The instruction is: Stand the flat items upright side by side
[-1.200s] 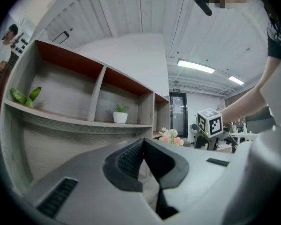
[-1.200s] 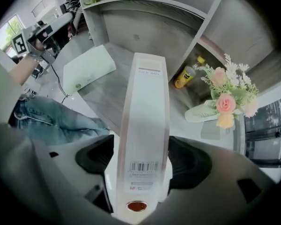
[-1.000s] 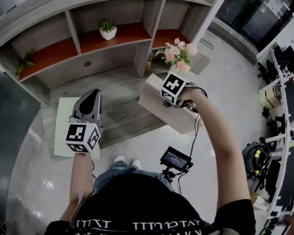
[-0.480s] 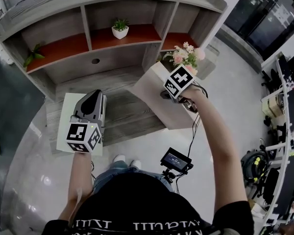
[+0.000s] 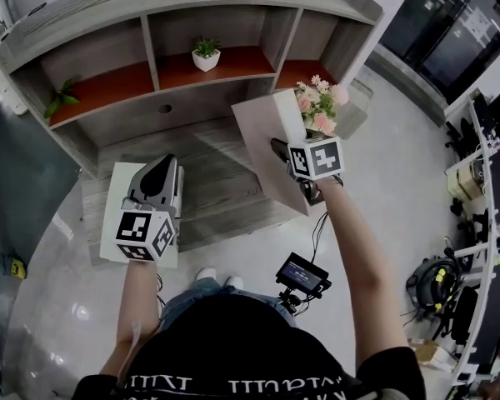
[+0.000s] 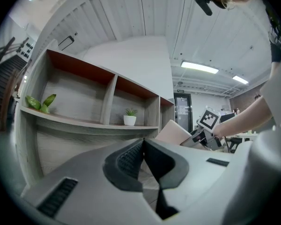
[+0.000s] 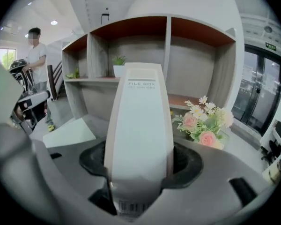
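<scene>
Two slim boxes show. The held file box (image 7: 140, 121) is pinched by its narrow spine in the right tool (image 5: 285, 158), whose jaws have just been closing with the box between them. The dark pads now press on both its sides. Its spine is smooth, pale grey-white card with rounded edges. It has a darker band near the top, the words FILE BOX under that, and a barcode at the lower end. In the head view its broad face is a plain beige rectangle, tilted, held over the right part of the worktop (image 5: 208, 173) and just beside the flowers (image 5: 321, 107). The second file box (image 5: 110, 192) lies flat at the left end of the worktop, a white matte slab with square corners. Over it hangs the left tool (image 5: 162, 169), clenched on nothing, its ribbed pads meeting at the tips. The worktop is grey wood-grain board. Behind it stands a shelf unit (image 5: 271, 23) of the same grey board with red-brown shelves, bearing a potted plant (image 5: 205, 54) in a white pot and a leafy sprig (image 5: 60, 102).
</scene>
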Tool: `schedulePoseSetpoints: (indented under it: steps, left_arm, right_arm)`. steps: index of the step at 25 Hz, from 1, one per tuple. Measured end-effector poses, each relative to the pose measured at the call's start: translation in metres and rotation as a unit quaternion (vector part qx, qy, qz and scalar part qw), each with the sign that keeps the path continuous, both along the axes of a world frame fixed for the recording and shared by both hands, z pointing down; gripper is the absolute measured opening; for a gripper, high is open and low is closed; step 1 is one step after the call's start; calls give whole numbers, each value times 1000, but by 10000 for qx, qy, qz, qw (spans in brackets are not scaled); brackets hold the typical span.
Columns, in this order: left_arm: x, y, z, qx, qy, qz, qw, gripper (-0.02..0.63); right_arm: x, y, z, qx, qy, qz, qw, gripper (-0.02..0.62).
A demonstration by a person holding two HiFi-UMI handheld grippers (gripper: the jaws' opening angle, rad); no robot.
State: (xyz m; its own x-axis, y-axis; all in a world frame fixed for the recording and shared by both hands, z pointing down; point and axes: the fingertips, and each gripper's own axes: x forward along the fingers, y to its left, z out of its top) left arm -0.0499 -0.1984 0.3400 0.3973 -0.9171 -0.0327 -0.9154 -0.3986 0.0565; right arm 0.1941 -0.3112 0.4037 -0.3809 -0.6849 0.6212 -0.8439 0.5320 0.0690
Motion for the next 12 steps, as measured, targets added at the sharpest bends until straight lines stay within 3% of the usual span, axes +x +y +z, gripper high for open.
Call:
schedulePoseSetpoints:
  steps: [4, 12]
  left_arm:
    - [1, -1, 3, -30, 14, 10, 10000, 12]
    - [11, -3, 8, -93, -30, 115, 9999, 12]
  right_arm:
    - [8, 4, -4, 574, -532, 306, 9965, 288]
    - [7, 25, -2, 1707, -1269, 476, 9760, 290]
